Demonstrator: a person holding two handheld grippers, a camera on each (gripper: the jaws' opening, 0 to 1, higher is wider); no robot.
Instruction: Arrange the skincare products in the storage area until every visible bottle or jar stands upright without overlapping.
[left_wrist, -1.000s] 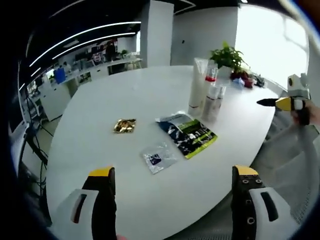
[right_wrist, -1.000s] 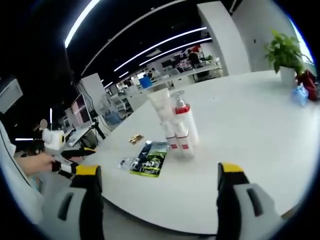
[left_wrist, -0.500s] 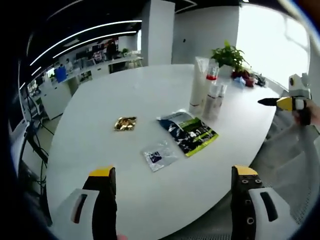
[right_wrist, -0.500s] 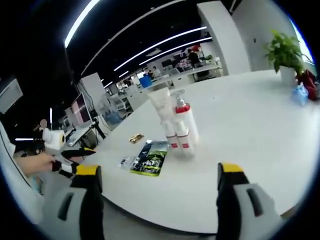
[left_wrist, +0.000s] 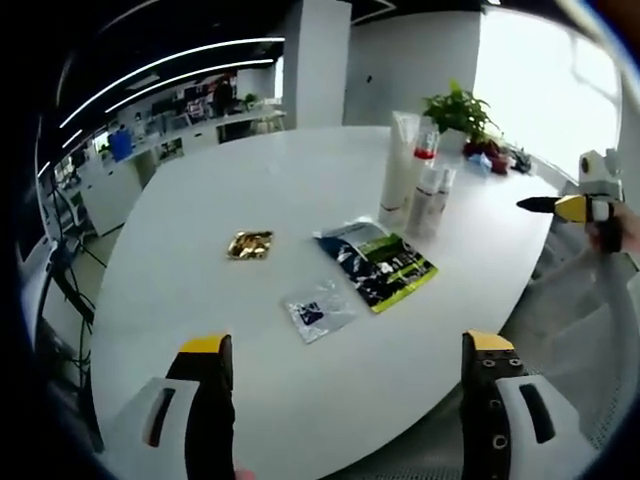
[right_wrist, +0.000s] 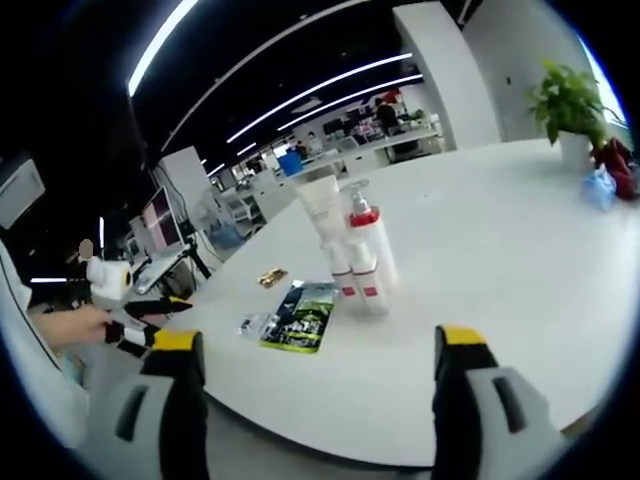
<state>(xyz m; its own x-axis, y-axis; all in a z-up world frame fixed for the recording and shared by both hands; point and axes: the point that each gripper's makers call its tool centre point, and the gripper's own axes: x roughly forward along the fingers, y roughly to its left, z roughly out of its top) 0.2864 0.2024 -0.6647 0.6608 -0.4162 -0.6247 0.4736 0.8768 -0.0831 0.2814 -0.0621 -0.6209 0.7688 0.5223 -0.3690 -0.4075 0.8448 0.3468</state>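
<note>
On the white table (left_wrist: 200, 270) a tall white tube (left_wrist: 398, 165), a pump bottle with a red collar (left_wrist: 425, 150) and two small white bottles (left_wrist: 430, 200) stand upright in a tight cluster. The same tube (right_wrist: 323, 210), pump bottle (right_wrist: 368, 240) and small bottles (right_wrist: 347, 278) appear in the right gripper view. A dark green packet (left_wrist: 378, 265), a small clear sachet (left_wrist: 315, 312) and a gold sachet (left_wrist: 249, 245) lie flat nearby. My left gripper (left_wrist: 347, 343) is open over the near table edge, holding nothing. My right gripper (right_wrist: 319, 338) is open too, short of the table.
A potted plant (left_wrist: 455, 110) stands at the table's far end, with red and blue items (right_wrist: 610, 170) beside the plant (right_wrist: 570, 100). The right gripper (left_wrist: 570, 207), held by a hand, shows off the table's right edge. Desks and monitors fill the office behind.
</note>
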